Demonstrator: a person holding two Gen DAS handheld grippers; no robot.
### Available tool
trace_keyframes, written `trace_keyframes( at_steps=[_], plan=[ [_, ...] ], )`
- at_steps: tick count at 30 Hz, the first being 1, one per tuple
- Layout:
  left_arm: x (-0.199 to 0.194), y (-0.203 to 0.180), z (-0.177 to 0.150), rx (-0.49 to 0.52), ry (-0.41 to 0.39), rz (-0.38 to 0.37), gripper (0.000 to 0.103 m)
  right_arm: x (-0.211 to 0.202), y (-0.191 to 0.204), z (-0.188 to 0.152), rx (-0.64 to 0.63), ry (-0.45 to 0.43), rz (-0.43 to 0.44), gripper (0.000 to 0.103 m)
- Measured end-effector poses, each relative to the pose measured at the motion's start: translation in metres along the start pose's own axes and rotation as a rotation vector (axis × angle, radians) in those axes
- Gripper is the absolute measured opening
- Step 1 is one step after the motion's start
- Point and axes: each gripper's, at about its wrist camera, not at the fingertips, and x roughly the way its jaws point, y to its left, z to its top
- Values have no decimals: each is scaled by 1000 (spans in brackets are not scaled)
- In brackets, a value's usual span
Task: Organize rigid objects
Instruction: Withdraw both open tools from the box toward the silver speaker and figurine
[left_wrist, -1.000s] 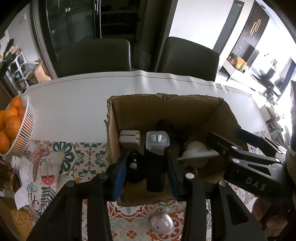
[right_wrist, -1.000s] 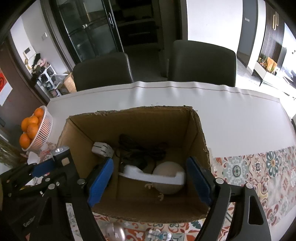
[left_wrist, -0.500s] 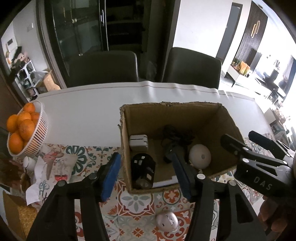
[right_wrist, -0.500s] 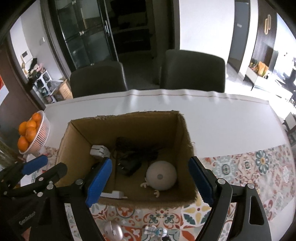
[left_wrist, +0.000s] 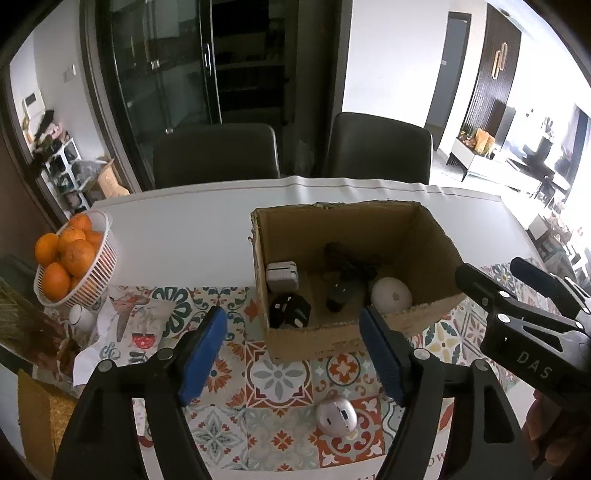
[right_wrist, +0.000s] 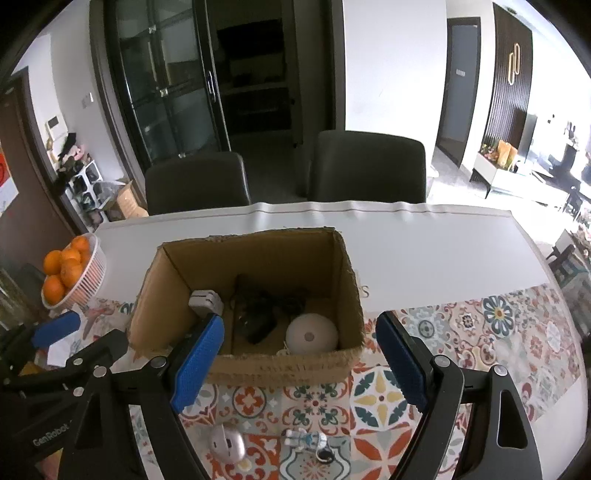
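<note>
L gripper (left_wrist: 293, 354) jaws were opening, nothing btwn the blue pads (left_wrist: 202, 354), no contact. R gripper (right_wrist: 299, 365) jaws stood wide, released, empty. Both hung near the cardboard box (right_wrist: 280, 363) front wall. Inside box: white charger (left_wrist: 282, 276), black flashlight (left_wrist: 290, 311), black cable bundle (right_wrist: 258, 314), white round gadget (right_wrist: 312, 334). Silver egg-shaped gadget (left_wrist: 336, 411) & small robot figure (right_wrist: 308, 443) lay on patterned mat (left_wrist: 277, 376) outside.

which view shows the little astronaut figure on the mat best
The right wrist view: the astronaut figure lies in plain sight on the patterned mat, in front of the cardboard box. The left wrist view does not show it.
</note>
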Motion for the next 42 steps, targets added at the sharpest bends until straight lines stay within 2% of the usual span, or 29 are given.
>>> trace_keyframes(
  at_steps=[10, 20, 42],
  plan=[
    [-14, -3, -25, 9, -20, 19, 80, -19, -2, -27, 15, -33, -25, 85],
    [-3, -3, -54, -2, 27, 21, 80, -18, 1, -59, -18, -25, -32, 85],
    [33, -3, -102, -20, 137, 14, 80, 14, 1, -110, -56, 94, -8, 85]
  ],
)
